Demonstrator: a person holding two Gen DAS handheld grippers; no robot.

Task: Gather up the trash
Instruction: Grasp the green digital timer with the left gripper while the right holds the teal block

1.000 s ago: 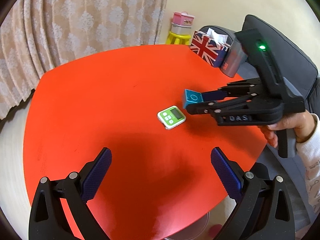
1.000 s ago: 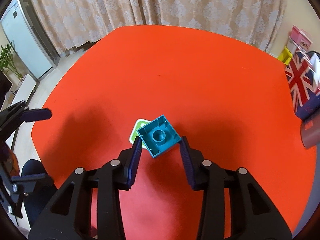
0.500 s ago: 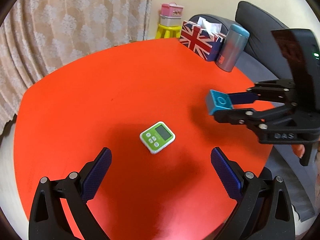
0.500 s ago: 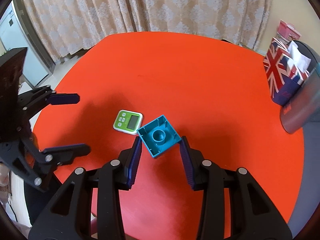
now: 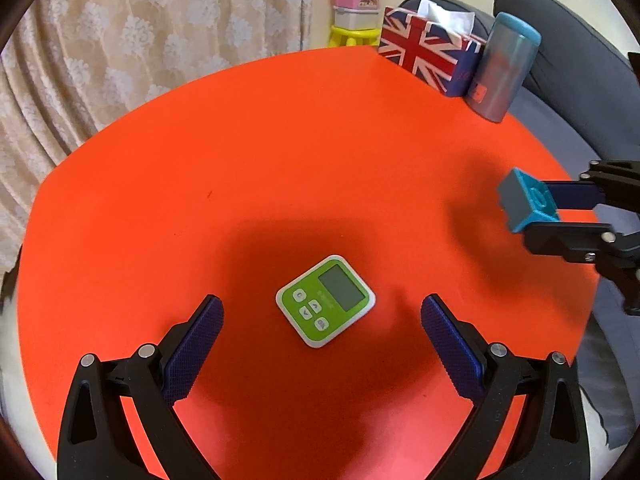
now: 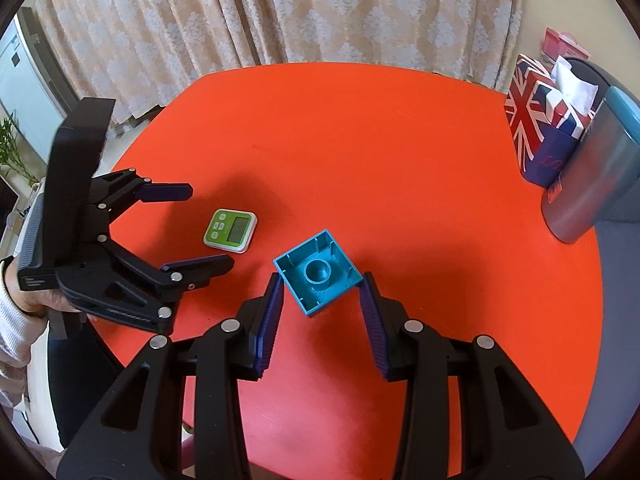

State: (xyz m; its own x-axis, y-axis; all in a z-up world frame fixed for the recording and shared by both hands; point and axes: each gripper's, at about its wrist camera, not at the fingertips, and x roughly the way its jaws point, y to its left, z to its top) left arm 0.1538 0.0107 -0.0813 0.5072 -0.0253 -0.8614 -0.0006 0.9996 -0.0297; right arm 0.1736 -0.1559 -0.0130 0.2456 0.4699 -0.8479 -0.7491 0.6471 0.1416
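Observation:
My right gripper (image 6: pixel 320 292) is shut on a teal toy block (image 6: pixel 318 272), hollow side facing the camera, held above the red round table (image 6: pixel 380 140). The block also shows in the left wrist view (image 5: pixel 526 200) at the right edge, between the right gripper's fingers. My left gripper (image 5: pixel 322 312) is open and empty, its fingers on either side of a green and white digital timer (image 5: pixel 326 300) that lies flat on the table. In the right wrist view the left gripper (image 6: pixel 192 228) is at the left, next to the timer (image 6: pixel 231 231).
A Union Jack tissue box (image 5: pixel 430 54) and a grey tumbler with a teal lid (image 5: pixel 504 68) stand at the table's far right edge. A yellow stool with small boxes (image 5: pixel 354 20) is behind the table. Curtains hang behind. A grey sofa (image 5: pixel 580 60) is to the right.
My right gripper has carried the teal block away from the timer, to the right and back. My left gripper has moved forward so that the timer lies between its open fingers.

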